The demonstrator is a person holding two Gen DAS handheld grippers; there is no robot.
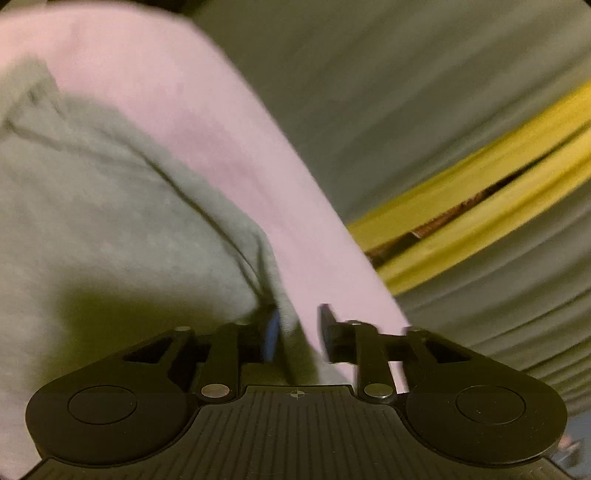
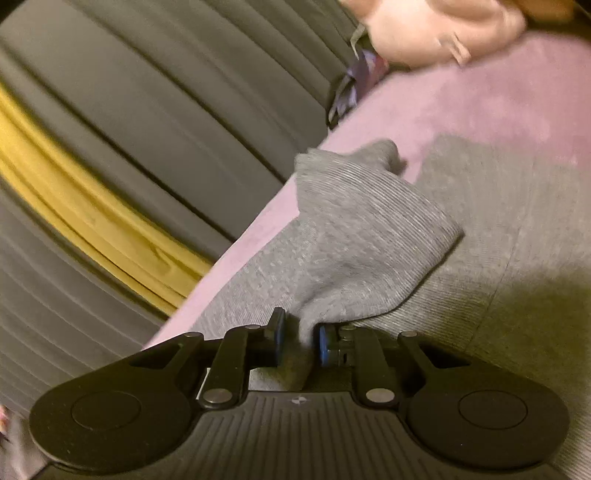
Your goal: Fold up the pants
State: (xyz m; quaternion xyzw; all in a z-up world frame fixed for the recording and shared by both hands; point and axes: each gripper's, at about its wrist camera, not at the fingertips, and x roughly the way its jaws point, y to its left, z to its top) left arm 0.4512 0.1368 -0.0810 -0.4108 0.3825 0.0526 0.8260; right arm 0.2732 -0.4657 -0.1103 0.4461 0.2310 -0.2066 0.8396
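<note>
Grey knit pants (image 1: 110,221) lie on a pink cover (image 1: 184,110). In the left wrist view their edge runs down between the fingers of my left gripper (image 1: 300,332). The cloth rests against the left blue pad, and a strip of pink cover shows before the right finger, so the jaws stand open around it. In the right wrist view a ribbed end of the pants (image 2: 369,240) rises in a bunched fold from the pink cover (image 2: 480,103). It goes into my right gripper (image 2: 301,339), whose blue pads are shut on it. Both views are blurred.
Beyond the cover's edge lies a dark grey ribbed surface crossed by a yellow band (image 1: 480,177) (image 2: 74,177). A pale pink bundle (image 2: 443,29) sits at the top of the right wrist view. A dark patterned cloth (image 2: 354,81) is beside it.
</note>
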